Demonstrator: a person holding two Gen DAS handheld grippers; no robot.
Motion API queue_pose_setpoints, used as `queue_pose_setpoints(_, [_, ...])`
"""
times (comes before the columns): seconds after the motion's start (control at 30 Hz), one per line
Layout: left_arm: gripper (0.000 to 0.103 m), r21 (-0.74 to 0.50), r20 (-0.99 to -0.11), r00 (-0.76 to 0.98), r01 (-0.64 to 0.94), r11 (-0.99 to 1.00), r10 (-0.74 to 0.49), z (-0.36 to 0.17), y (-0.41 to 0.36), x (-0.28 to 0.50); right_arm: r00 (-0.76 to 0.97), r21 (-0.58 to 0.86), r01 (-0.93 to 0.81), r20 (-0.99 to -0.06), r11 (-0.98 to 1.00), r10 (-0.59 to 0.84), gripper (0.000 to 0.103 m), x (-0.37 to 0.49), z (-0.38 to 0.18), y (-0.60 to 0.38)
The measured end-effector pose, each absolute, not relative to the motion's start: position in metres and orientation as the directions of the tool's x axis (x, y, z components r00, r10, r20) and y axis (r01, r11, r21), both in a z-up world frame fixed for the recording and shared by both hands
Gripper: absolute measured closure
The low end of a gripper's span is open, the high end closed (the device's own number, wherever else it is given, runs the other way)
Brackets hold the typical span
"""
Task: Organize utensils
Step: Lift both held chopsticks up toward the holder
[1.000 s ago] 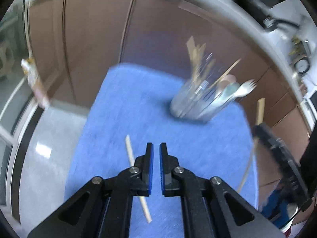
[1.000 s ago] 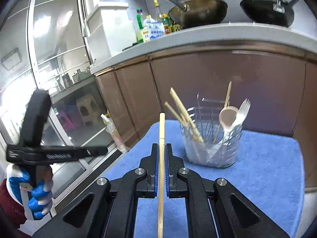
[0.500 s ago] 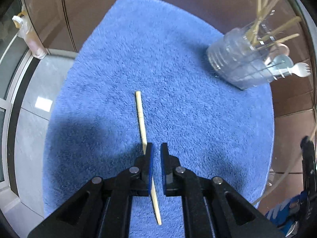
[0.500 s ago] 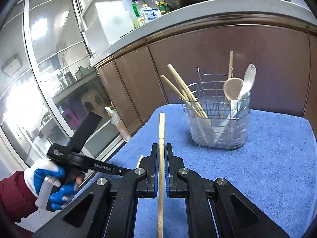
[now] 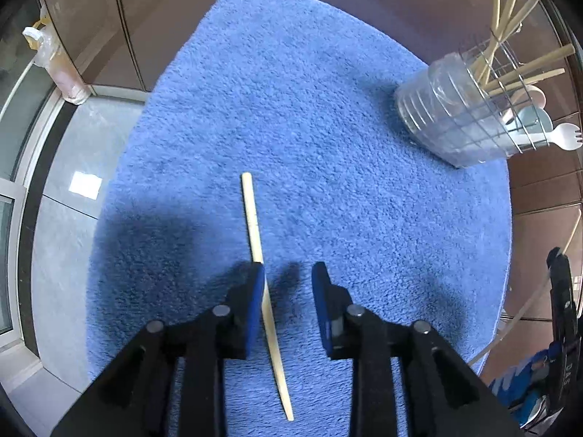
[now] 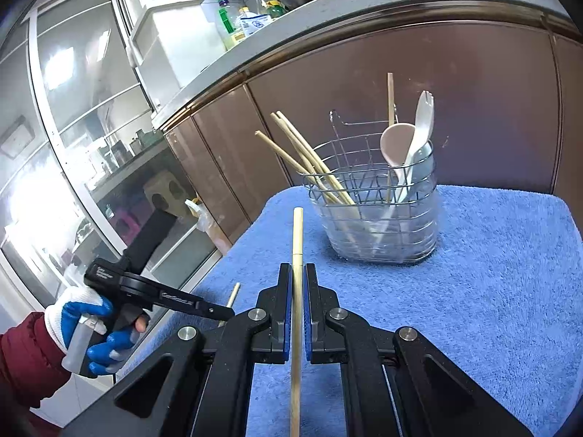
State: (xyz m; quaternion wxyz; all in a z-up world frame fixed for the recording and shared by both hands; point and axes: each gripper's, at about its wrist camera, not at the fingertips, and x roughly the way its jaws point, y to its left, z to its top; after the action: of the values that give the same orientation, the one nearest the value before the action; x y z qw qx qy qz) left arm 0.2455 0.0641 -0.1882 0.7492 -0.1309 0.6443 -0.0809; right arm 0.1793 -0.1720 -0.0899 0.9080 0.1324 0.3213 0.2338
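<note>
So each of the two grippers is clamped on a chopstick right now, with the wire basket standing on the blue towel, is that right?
Not quite. Only the right gripper clamps a chopstick. The left gripper has just been opening; the left wrist view shows its chopstick lying loose on the blue towel. The wire basket does stand there.

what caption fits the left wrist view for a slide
Left gripper, jaws just opening, straddles a chopstick lying on the blue towel.

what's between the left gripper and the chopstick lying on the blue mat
Nothing visible. The left gripper, whose jaws have just been opening, sits right over the chopstick on the blue mat, with the stick between its fingers, close beside one pad.
</note>
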Motion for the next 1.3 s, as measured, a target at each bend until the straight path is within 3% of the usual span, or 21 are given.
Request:
queue_pose_setpoints(0.43, [0.08, -0.264, -0.959, 0.125, -0.075, 0.962, -0.254, -0.201, 0.07, 0.256, 0.677, 0.397, -0.333, -0.53, 0.855, 0.51, 0.098, 0.181, -0.095, -0.169])
queue_pose_setpoints(0.6, [0.095, -0.232, -0.967, 0.129, -0.084, 0.969, -0.22, -0.202, 0.072, 0.257, 0.674, 0.399, -0.327, -0.538, 0.857, 0.507, 0.098, 0.182, -0.098, -0.171])
queue_pose_setpoints(0.83, [0.098, -0.149, -0.971, 0.195, -0.046, 0.988, -0.138, -0.2, 0.062, 0.246, 0.664, 0.408, -0.318, -0.548, 0.856, 0.508, 0.098, 0.182, -0.106, -0.167])
queue_pose_setpoints(1.1, [0.099, -0.348, -0.889, 0.34, -0.064, 0.935, -0.308, -0.179, 0.093, 0.218, 0.674, 0.386, -0.321, -0.549, 0.865, 0.495, 0.098, 0.165, -0.099, -0.168])
queue_pose_setpoints(1.3, [0.099, -0.41, -0.76, 0.537, 0.042, 0.911, -0.366, -0.108, 0.096, 0.192, 0.714, 0.371, -0.313, -0.515, 0.874, 0.475, 0.098, 0.157, -0.082, -0.176])
